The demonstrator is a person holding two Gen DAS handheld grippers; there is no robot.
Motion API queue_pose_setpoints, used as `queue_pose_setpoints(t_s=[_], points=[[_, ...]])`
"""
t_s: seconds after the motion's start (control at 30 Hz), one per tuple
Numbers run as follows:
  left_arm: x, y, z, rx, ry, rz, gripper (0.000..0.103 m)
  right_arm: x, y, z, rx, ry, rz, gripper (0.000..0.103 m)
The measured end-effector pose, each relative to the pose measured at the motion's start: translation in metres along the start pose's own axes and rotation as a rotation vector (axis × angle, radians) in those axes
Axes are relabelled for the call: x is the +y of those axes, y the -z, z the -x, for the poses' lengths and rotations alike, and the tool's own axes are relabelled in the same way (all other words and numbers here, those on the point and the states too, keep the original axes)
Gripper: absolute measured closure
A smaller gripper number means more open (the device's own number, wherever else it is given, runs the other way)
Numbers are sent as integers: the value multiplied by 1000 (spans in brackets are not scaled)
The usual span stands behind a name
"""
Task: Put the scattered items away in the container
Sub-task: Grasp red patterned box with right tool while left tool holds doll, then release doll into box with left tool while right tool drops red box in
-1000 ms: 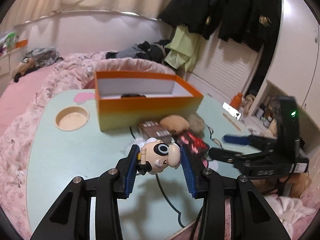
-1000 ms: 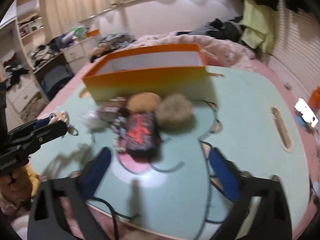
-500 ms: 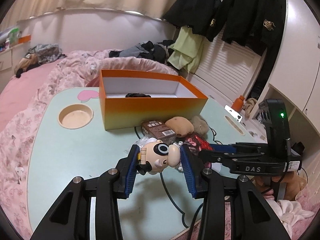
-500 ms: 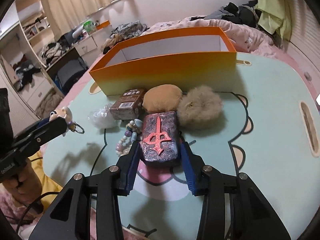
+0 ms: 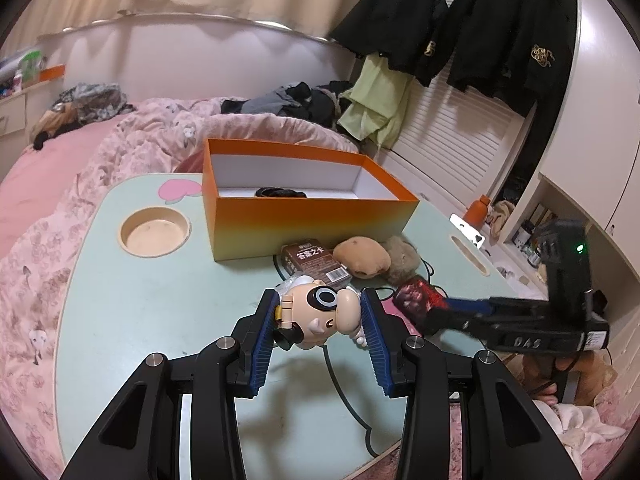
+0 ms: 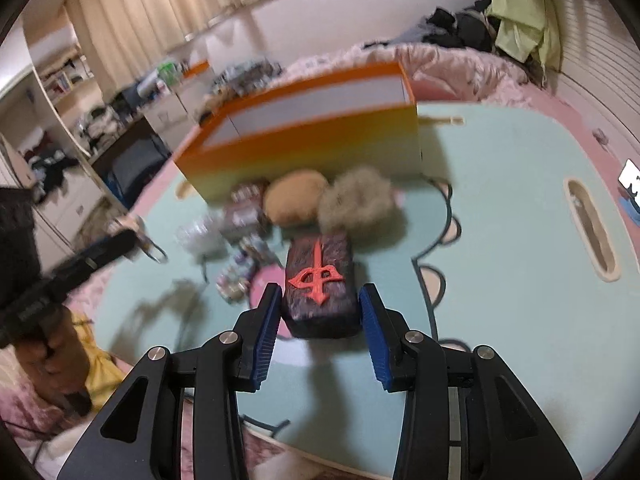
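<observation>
My left gripper (image 5: 319, 297) is shut on a cartoon figurine (image 5: 320, 318) with one big black-ringed eye, held above the mint-green table (image 5: 140, 300). In the right wrist view, my right gripper (image 6: 321, 292) is shut on the near end of a dark block (image 6: 320, 276) with a raised red symbol. The left wrist view shows that block (image 5: 414, 300) tilted up in the right gripper's blue pads. The orange box (image 5: 312, 216) stands open at the table's far side, with a black item (image 5: 280, 192) inside.
In front of the box lie a brown card pack (image 5: 316, 260), a tan plush (image 5: 362, 258) and a grey fluffy ball (image 5: 402, 260). Beads (image 6: 236, 276) and clear plastic (image 6: 200, 236) lie left of the block. A round cup recess (image 5: 154, 232) is at the left. A pink bed surrounds the table.
My right gripper moved in from wide open and closed its pads on the dark block, which now sits tilted off the table. The left gripper and figurine stayed put.
</observation>
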State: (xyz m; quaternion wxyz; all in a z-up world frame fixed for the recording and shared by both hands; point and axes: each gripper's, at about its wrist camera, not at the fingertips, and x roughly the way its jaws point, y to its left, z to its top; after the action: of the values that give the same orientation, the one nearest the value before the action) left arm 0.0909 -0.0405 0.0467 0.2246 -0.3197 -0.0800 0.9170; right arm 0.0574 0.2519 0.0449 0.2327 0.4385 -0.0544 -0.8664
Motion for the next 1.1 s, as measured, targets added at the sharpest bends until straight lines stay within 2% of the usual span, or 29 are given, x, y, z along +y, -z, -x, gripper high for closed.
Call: queue_pose_setpoints(t_s=[0.17, 0.2, 0.23, 0.27, 0.5, 0.53, 0.57, 0.6, 0.73, 0.83, 1.1], points=[[0, 0, 0, -5, -1, 2, 63, 0, -2, -7, 26, 14, 11, 57], [1, 0, 0, -6, 0, 3, 63, 0, -2, -7, 27, 21, 14, 53], [1, 0, 0, -6, 0, 4, 63, 1, -4, -8, 27, 32, 23, 41], [1, 0, 0, -6, 0, 5, 63, 4, -5, -10, 26, 47, 33, 35], [5, -1, 1, -10, 4, 17, 63, 19, -3, -18, 40, 127, 133, 34], [6, -2, 2, -11, 4, 21, 63, 20, -2, -18, 38, 133, 142, 41], [7, -3, 2, -12, 2, 23, 63, 20, -1, -17, 32, 139, 148, 59], [7, -3, 2, -14, 0, 26, 63, 19, 0, -16, 29, 140, 147, 62], [12, -6, 4, -20, -7, 44, 63, 5, -1, -10, 6, 94, 77, 62], [16, -9, 7, -28, -13, 55, 63, -2, -3, 1, -44, 70, 40, 62], [13, -34, 7, -65, -39, 39, 63, -7, -16, 25, -134, 24, 17, 62]])
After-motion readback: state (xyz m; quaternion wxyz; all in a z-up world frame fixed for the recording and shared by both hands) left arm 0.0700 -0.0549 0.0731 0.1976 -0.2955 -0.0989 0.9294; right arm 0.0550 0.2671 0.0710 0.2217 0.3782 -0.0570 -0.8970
